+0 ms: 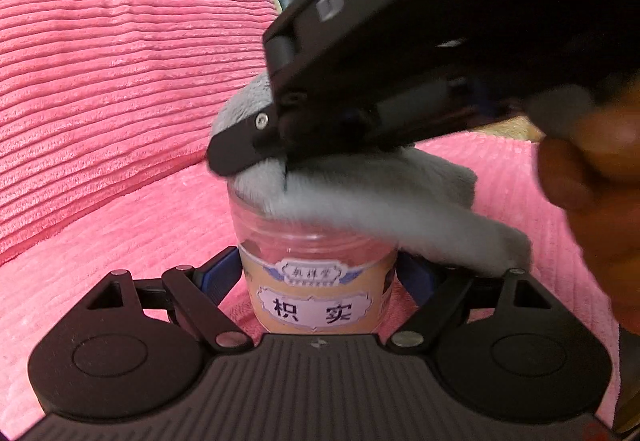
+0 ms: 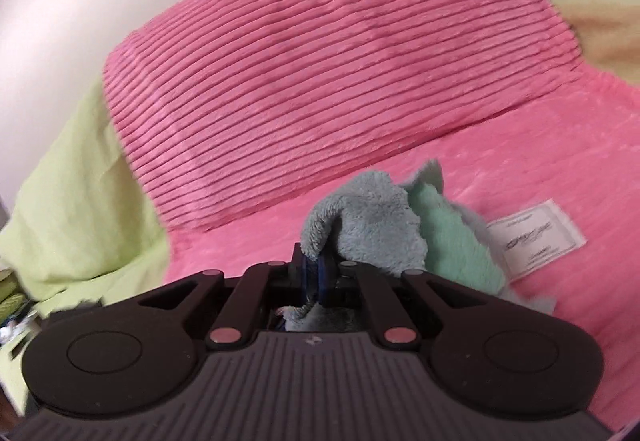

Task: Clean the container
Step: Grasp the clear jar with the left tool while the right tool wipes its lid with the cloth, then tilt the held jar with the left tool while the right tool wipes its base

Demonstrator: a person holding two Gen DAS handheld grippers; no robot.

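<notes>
Clear plastic jar point(image 1: 316, 273) with an orange label stands upright on pink ribbed bedding point(image 1: 120, 209) | left gripper point(image 1: 320, 277) clamps jar's sides | right gripper point(image 2: 314, 273) pinched tight on grey cloth point(image 1: 360, 193), pressing it into jar's open mouth | hand point(image 1: 592, 169) at right edge.

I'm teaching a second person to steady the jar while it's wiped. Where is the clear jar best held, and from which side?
Grip the clear jar low on its labelled body, from the side, as the left hand-held gripper does now. It stands upright, its round wall fits between the fingers, and that leaves the mouth free for the grey cloth pressed in by the right hand-held gripper.
</notes>
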